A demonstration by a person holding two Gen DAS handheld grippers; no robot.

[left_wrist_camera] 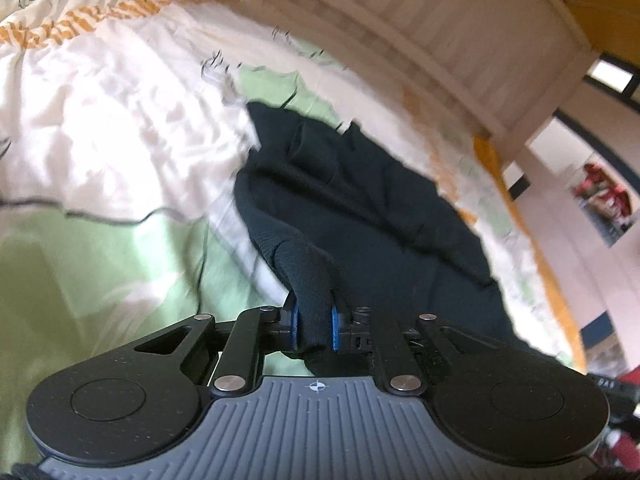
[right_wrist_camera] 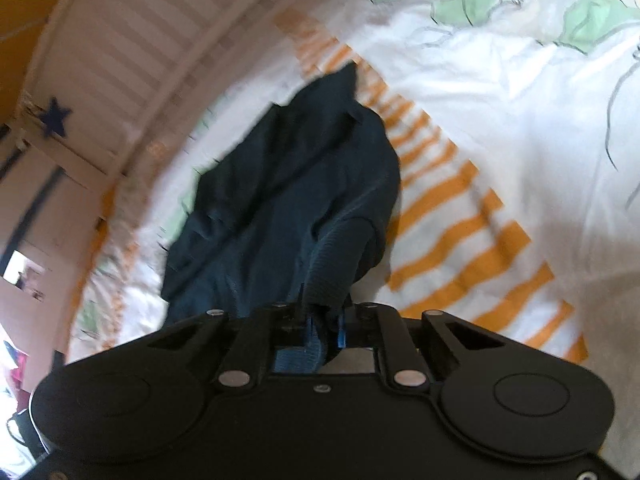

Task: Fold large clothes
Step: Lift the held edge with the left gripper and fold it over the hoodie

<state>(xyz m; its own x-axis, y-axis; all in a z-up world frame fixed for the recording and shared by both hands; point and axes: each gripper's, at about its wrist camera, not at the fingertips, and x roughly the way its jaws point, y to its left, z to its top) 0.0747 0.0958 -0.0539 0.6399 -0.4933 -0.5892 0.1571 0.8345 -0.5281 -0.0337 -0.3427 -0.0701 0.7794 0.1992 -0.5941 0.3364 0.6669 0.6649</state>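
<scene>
Dark navy knit fabric fills the middle of both wrist views: a large garment (left_wrist_camera: 360, 184) lies crumpled on a bed, spread over a white duvet cover (left_wrist_camera: 120, 128) printed with pale green shapes and orange stripes. The left gripper (left_wrist_camera: 314, 328) has its blue-padded fingers (left_wrist_camera: 295, 326) drawn narrow around a bunched, ribbed edge of the garment, which rises from the duvet cover into the jaws. The right gripper (right_wrist_camera: 322, 330) likewise pinches a ribbed fold of the same garment (right_wrist_camera: 296, 168) between closely set fingers, a sliver of blue pad (right_wrist_camera: 341, 334) showing beside the cloth. From each clamp the fabric runs forward and away across the duvet cover (right_wrist_camera: 500, 92), ending in a rumpled point toward the white slatted bed frame (left_wrist_camera: 460, 40) that curves along the far side of the garment. Orange-striped bedding lies just beside the garment on the side away from the bed frame (right_wrist_camera: 132, 36) in the right wrist view. A dark blue star (right_wrist_camera: 56, 117) marks the frame's post. Both views are blurred.
</scene>
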